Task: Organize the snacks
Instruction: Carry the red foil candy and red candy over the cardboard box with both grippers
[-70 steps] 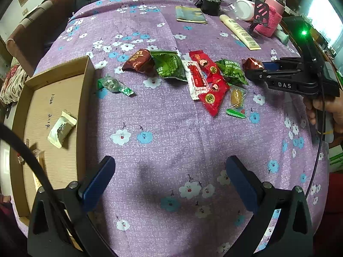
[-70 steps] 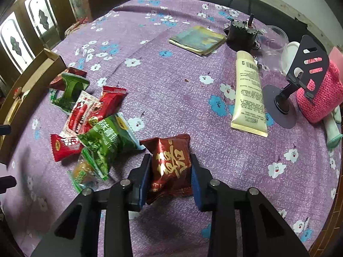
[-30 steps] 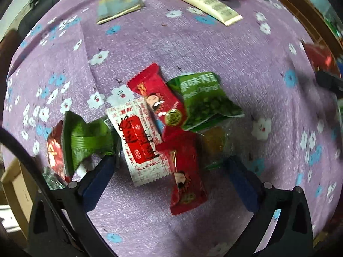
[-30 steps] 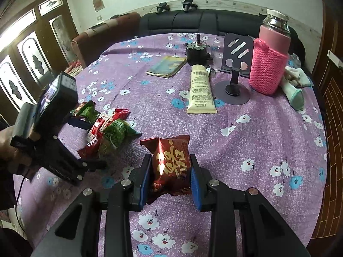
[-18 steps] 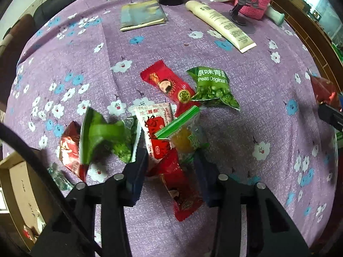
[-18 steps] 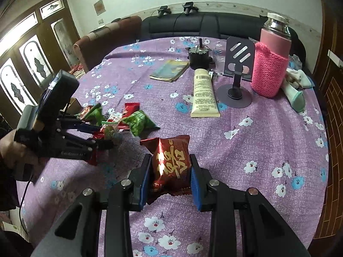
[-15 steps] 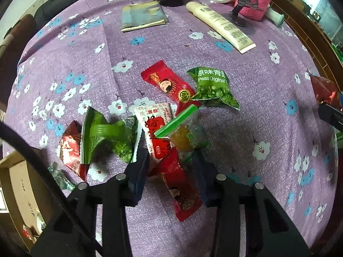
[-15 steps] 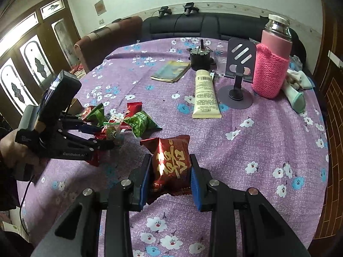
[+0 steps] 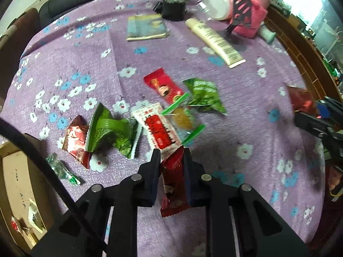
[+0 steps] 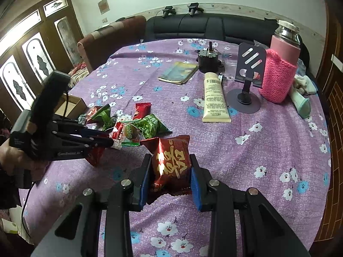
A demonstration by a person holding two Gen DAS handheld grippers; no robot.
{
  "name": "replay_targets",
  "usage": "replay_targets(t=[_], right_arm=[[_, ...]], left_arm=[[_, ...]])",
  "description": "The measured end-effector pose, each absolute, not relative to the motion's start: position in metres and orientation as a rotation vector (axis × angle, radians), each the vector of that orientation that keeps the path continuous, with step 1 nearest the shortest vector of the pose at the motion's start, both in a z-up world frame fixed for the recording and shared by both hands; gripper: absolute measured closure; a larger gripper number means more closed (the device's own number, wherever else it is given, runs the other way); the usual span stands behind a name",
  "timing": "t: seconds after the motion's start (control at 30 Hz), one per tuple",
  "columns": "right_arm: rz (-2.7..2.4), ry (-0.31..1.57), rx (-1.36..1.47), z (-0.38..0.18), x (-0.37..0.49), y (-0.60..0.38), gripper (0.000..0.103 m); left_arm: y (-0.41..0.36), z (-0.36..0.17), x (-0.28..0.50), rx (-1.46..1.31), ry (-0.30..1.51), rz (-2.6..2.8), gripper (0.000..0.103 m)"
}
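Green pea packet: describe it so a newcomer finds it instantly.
Start at the purple floral tablecloth, then the snack pile left of the cream tube. The green pea packet lies at the pile's right edge, flat and dark green with white lettering, unlike the crumpled green wrapper farther left.

Two grippers each grip one red snack packet [image 9: 174,184] [image 10: 170,167]. On the tablecloth lie two more red packets [image 9: 164,84] [image 9: 75,138], two green packets [image 9: 204,95] [image 9: 108,132], one red-and-white sachet [image 9: 157,129], one clear green-ended candy pouch [image 9: 184,122] and one small green-wrapped candy [image 9: 61,169].
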State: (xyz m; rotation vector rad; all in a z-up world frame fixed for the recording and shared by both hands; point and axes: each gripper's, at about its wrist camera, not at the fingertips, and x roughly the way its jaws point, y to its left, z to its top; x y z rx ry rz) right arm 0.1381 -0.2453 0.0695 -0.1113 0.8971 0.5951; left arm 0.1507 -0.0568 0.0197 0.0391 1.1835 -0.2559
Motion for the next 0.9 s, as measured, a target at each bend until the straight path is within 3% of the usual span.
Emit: replay_targets(t=[0.43, 0.9], right_arm=[[0.639, 0.879, -0.165, 0.084, 0.129, -0.223, 0.07], [0.869, 0.795, -0.309, 0.129, 0.091, -0.103, 0.07]], left_arm=[[-0.033, 0.071, 0.092, -0.063, 1.097, -0.265, 0.082], [0.121, 0.094, 0.005, -0.288, 1.059, 0.093, 0.081]])
